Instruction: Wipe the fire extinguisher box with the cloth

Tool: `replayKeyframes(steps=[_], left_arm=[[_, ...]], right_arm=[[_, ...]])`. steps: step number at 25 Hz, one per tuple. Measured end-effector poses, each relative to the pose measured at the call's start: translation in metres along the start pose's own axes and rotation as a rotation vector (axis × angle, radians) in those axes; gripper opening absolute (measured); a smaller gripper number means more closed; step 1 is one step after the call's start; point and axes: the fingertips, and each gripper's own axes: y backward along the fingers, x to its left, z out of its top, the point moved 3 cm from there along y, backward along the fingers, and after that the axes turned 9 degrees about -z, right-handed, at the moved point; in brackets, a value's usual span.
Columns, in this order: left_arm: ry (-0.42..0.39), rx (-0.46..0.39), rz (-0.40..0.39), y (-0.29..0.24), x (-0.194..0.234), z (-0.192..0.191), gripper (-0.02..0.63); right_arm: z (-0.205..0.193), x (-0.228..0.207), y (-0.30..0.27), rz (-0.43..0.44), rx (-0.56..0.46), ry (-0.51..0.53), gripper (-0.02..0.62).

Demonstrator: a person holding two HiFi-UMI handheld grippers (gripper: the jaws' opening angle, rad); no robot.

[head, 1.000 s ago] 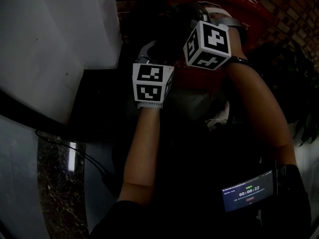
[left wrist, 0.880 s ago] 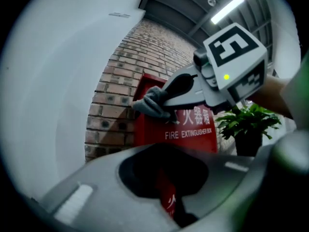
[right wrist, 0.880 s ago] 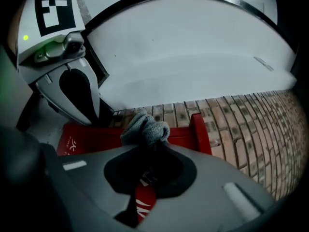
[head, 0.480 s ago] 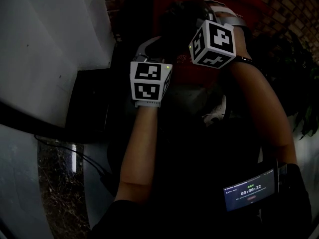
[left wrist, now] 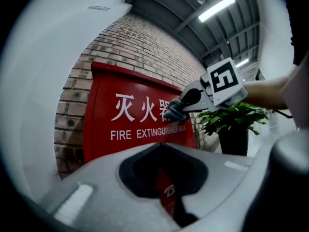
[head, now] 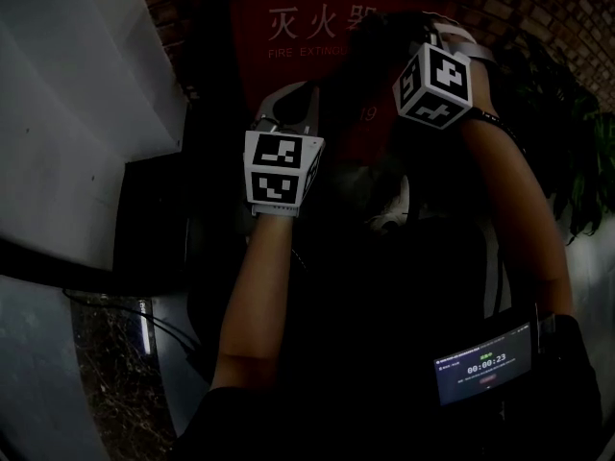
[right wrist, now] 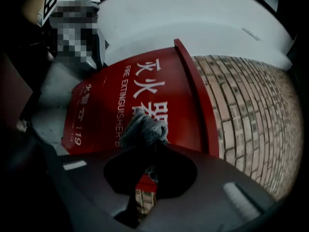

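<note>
R gripper [right wrist: 150, 149] clamped on grey cloth [right wrist: 144, 128], pressed to red box [right wrist: 106, 100] front; L gripper [left wrist: 164, 175] jaws together, empty, clear of box

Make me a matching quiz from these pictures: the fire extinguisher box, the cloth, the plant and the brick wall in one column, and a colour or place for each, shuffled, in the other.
Things
1. fire extinguisher box
2. cloth
3. potted plant
4. brick wall

Descriptions
A. green, standing beside the box
B. red with white lettering
C. behind the box
D. grey, clamped in the right hand-held gripper

Pairs: 1-B, 2-D, 3-A, 4-C
</note>
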Motion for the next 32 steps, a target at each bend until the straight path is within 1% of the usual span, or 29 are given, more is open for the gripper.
replayKeyframes(steps=[3, 7, 10, 12, 14, 16, 18, 21, 25, 30, 32], left_arm=[[0.014, 0.014, -0.016, -0.003, -0.004, -0.007, 0.003], [0.013, 0.029, -0.004, -0.002, -0.002, -0.012, 0.003], [0.006, 0.031, 0.01, 0.002, 0.001, -0.011, 0.003], [0.009, 0.03, 0.024, 0.005, 0.007, -0.01, 0.003], [0.013, 0.021, 0.038, 0.01, 0.014, -0.008, 0.003], [0.015, 0.01, 0.053, 0.015, 0.021, -0.006, 0.003], [0.016, 0.009, 0.068, 0.02, 0.027, -0.005, 0.003], [0.013, 0.014, 0.086, 0.028, 0.035, -0.006, 0.003], [0.024, -0.018, 0.094, 0.04, 0.049, -0.002, 0.003], [0.019, 0.002, 0.154, 0.058, 0.075, -0.003, 0.003], [0.035, -0.009, 0.174, 0.065, 0.084, -0.004, 0.003]], right_arm=[[-0.035, 0.0, 0.002, 0.0, 0.058, -0.013, 0.028], [-0.067, 0.0, 0.004, 0.003, 0.1, -0.058, 0.028], [-0.079, 0.002, 0.007, -0.002, 0.122, -0.056, 0.028], [-0.076, 0.001, 0.01, -0.008, 0.12, -0.051, 0.028], [-0.06, -0.003, 0.017, -0.024, 0.08, -0.07, 0.028], [-0.034, -0.007, 0.026, -0.04, 0.022, -0.09, 0.028], [-0.002, -0.005, 0.031, -0.038, -0.036, -0.095, 0.029], [0.047, 0.007, 0.031, -0.003, -0.115, -0.094, 0.029], [0.105, 0.034, 0.022, 0.055, -0.195, -0.092, 0.029], [0.16, 0.053, 0.007, 0.092, -0.262, -0.085, 0.028], [0.178, 0.057, 0.001, 0.101, -0.29, -0.08, 0.029]])
